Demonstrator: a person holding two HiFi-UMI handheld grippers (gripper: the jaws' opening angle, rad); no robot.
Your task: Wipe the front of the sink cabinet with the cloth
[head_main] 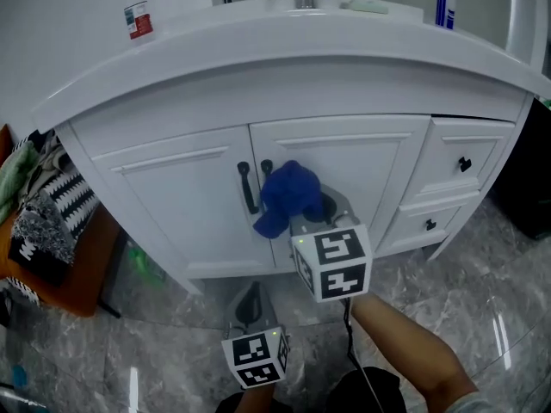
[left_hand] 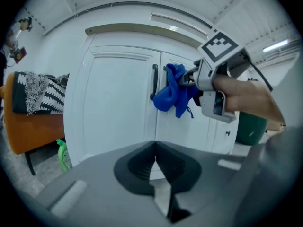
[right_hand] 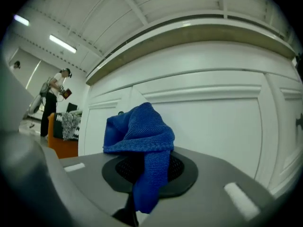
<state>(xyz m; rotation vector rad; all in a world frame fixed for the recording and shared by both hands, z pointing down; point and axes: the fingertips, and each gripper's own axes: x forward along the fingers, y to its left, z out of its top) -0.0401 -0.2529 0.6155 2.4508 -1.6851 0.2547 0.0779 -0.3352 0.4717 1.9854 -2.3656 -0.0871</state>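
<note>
Down low nearest the person, the left claw [head_main: 250,298] hangs over the marble floor [head_main: 482,291], jaws together w/ nothing between; idle, fine to leave it out of the way. Next up, the right claw [right_hand: 144,167] is clamped on the blue cloth [right_hand: 139,131], which bunches above the jaws w/ one tail drooping down in front. The cloth sits at the seam of the two cabinet doors, right by the black handles [head_main: 247,188], upper part of the right door [head_main: 366,166]; looks pressed on or just off the panel, can't tell for sure. Step in hand looks like wiping the door front. To do it well, probably push the bunch flat on the panel so fabric, not claw, meets the paint, run overlapping strokes, work into the recessed frame edges, and skirt the handles so the loose tail doesn't snag. Then take the left door [head_main: 176,209] and the drawers [head_main: 461,157] at the right. Farther up, the sink surface [head_main: 258,33] carries a bottle w/ red label [head_main: 136,9] and a blue bottle [head_main: 444,3]; print on both too small to read. Only other markings are the b/w square codes on the claw cubes, no text.
</note>
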